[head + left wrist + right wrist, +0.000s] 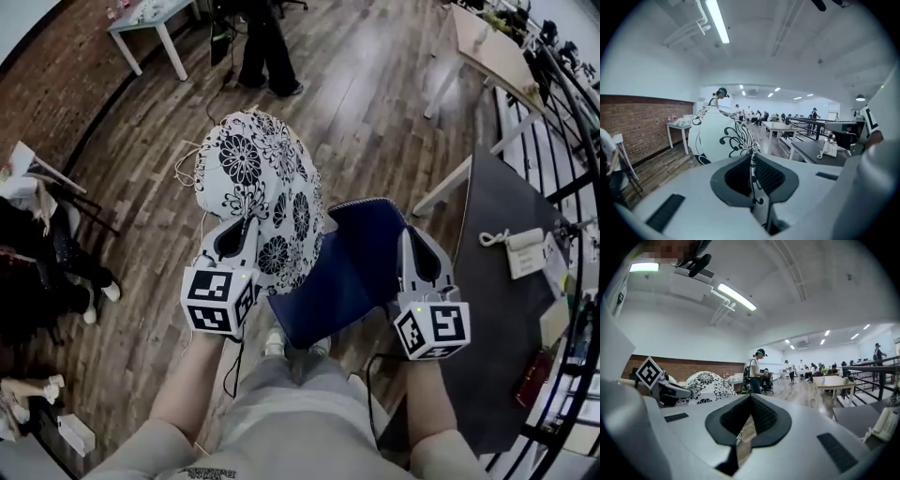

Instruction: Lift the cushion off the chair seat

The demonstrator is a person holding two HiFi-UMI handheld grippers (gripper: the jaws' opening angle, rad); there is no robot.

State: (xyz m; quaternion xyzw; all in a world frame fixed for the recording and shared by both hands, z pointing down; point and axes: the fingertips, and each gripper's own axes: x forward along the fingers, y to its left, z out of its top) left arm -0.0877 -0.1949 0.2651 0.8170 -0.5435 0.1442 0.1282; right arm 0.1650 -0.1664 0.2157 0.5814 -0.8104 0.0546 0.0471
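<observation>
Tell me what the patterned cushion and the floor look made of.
Cushion: probably soft cloth, matte, white with a black flower print; its edge pinches flat in the left gripper. Floor: wood or wood-look planks, slight sheen, with visible grain and board seams.

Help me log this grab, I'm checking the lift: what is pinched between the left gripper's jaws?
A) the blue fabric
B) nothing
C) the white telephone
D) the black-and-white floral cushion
D: in the left gripper view, the left gripper has its jaws closed on a fold of the floral cushion, whose patterned fabric runs down between them.
</observation>
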